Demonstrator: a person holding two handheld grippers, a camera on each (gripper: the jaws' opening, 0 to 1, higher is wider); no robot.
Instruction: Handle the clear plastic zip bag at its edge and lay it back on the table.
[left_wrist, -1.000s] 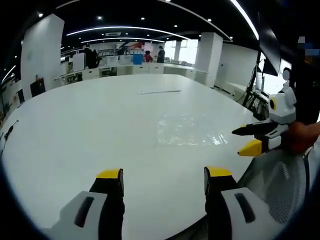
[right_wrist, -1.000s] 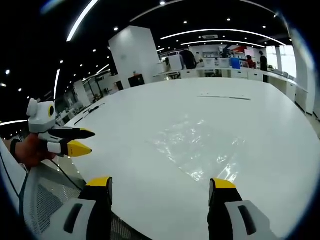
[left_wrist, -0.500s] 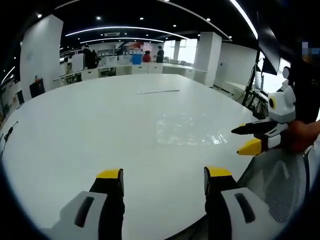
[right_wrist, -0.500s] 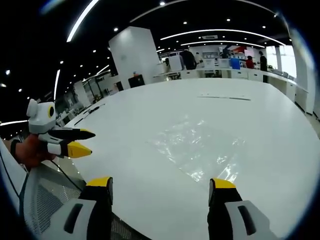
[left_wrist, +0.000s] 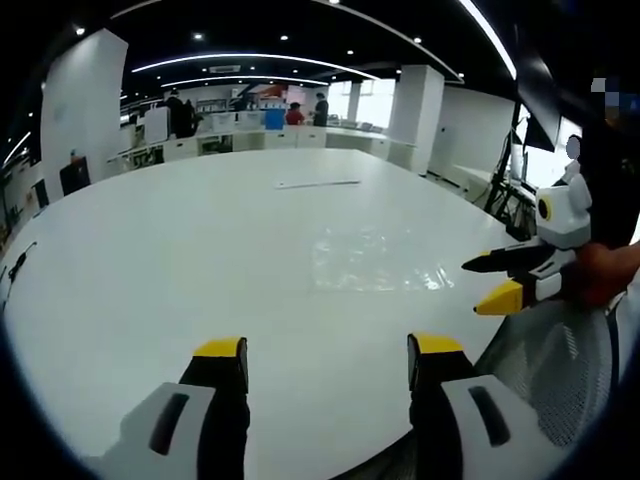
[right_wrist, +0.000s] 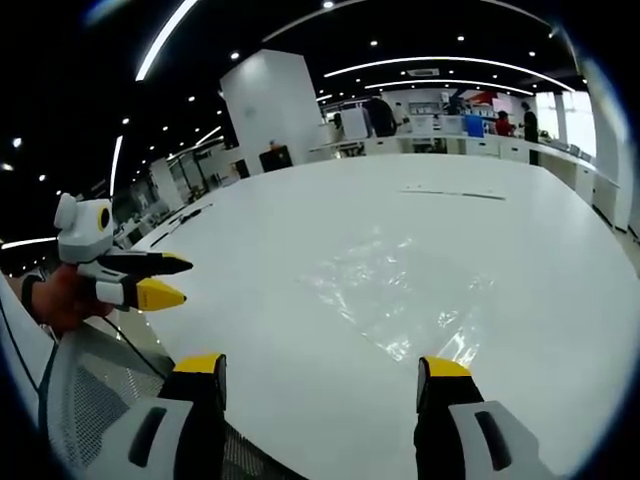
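Observation:
The clear plastic zip bag (left_wrist: 375, 258) lies flat on the white table (left_wrist: 180, 250), visible mostly by its glare and creases; in the right gripper view the bag (right_wrist: 400, 295) spreads just ahead of my right jaws. My left gripper (left_wrist: 325, 350) is open over the table's near edge, to the left of the bag and apart from it. My right gripper (right_wrist: 320, 365) is open too, near the table edge, with the bag's near corner close to its right fingertip (right_wrist: 443, 368). Each gripper also appears from the side, right gripper (left_wrist: 497, 281) and left gripper (right_wrist: 150, 280), both open and hand-held.
A thin white strip (left_wrist: 318, 183) lies far across the table. A mesh chair back (left_wrist: 560, 370) is at the near edge, and another mesh chair back (right_wrist: 90, 400) sits below the left gripper. Desks, pillars and people stand in the background.
The right gripper view has shifted slightly; otherwise both grippers and the bag hold as before.

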